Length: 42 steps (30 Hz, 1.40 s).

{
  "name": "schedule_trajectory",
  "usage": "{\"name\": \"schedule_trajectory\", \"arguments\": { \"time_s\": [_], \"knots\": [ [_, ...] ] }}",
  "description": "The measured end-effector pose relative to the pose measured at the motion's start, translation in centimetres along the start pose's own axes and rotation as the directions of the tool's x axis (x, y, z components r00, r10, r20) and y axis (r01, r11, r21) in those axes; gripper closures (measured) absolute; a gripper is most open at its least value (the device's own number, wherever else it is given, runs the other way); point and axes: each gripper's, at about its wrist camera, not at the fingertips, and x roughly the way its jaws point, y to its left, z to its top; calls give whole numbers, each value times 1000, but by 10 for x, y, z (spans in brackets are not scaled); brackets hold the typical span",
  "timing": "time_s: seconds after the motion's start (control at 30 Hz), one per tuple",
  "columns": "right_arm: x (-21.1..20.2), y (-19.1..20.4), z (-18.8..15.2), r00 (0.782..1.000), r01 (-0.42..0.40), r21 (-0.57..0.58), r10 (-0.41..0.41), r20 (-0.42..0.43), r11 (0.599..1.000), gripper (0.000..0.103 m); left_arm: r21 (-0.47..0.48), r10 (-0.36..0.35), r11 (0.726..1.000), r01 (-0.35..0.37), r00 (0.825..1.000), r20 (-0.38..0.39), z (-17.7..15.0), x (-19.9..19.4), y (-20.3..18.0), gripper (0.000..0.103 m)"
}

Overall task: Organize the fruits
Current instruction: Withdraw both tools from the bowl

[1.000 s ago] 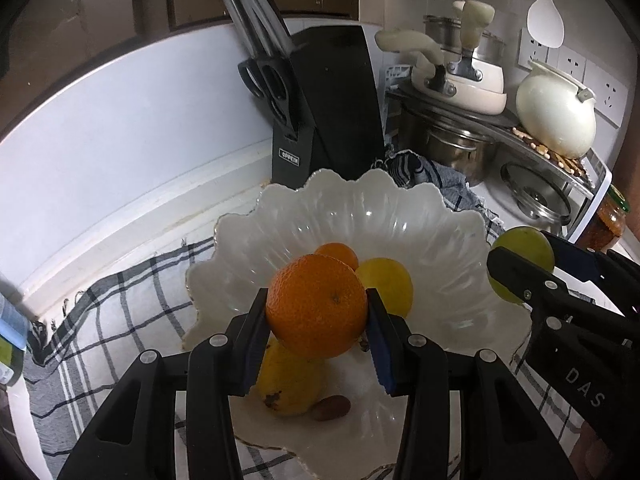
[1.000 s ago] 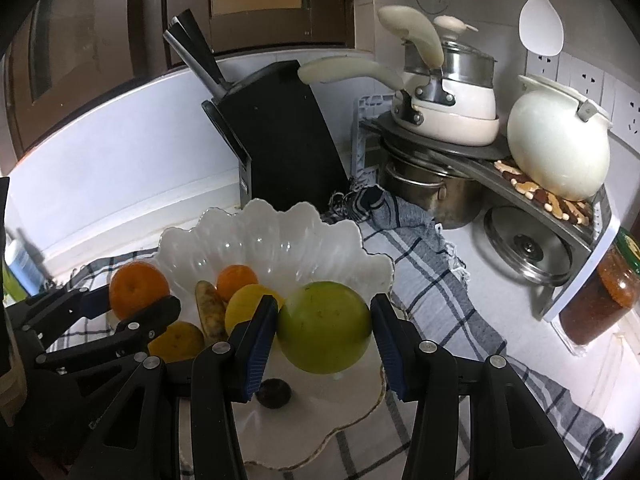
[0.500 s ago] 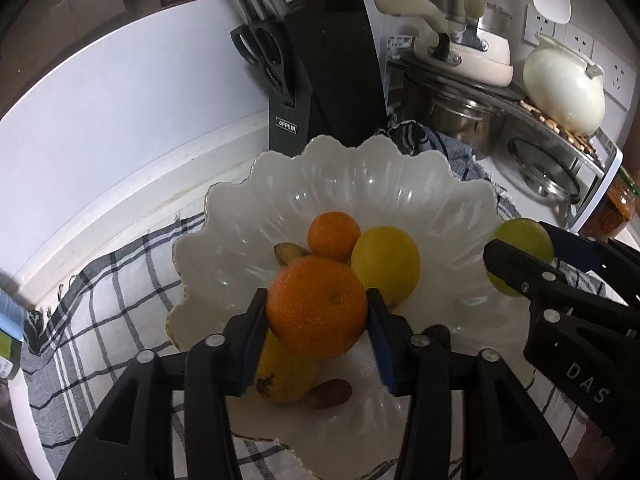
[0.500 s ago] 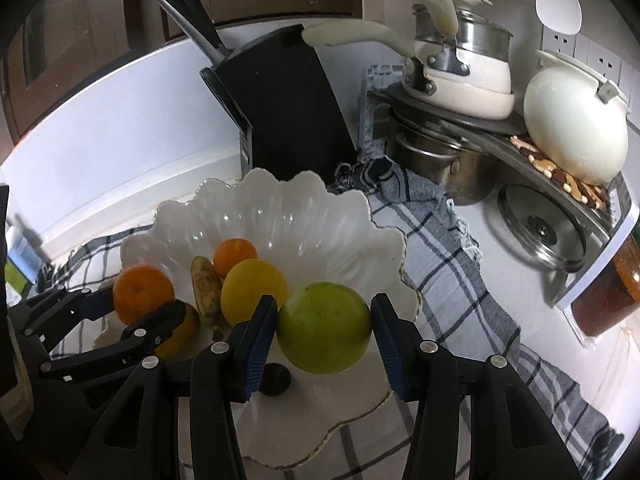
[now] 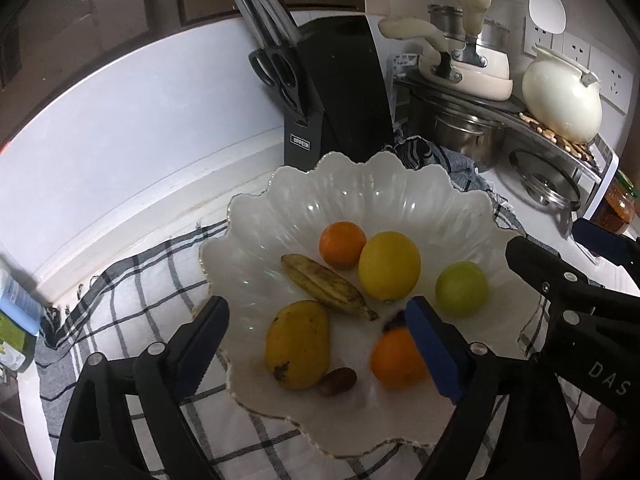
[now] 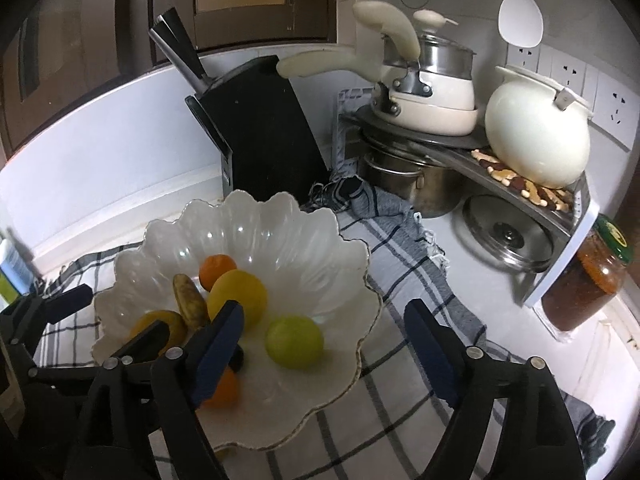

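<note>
Left gripper [image 5: 316, 336] jaws spread wide, holding nothing; large orange [image 5: 396, 358] lies in the white bowl [image 5: 372, 184], touching the inner face of its right finger. Right gripper [image 6: 324, 340] likewise spread and empty; green fruit [image 6: 295, 342] rests in the bowl between its fingers, nearer the left one, touching neither.
</note>
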Motion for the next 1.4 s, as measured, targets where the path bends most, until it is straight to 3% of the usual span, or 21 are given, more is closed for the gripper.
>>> {"name": "schedule_trajectory", "arguments": {
  "time_s": [0.8, 1.2, 1.4],
  "knots": [
    [-63, 2, -33, 999, -5, -17, 6, 38, 1000, 19, -15, 19, 1000, -19, 999, 40, -41, -61, -4, 11],
    [-79, -8, -62, 1000, -9, -23, 9, 17, 1000, 19, -15, 10, 1000, -9, 1000, 20, -75, -74, -19, 12],
    [-81, -13, -77, 1000, -13, -28, 13, -2, 1000, 19, -16, 13, 1000, -13, 1000, 6, -90, -76, -26, 20]
  ]
}}
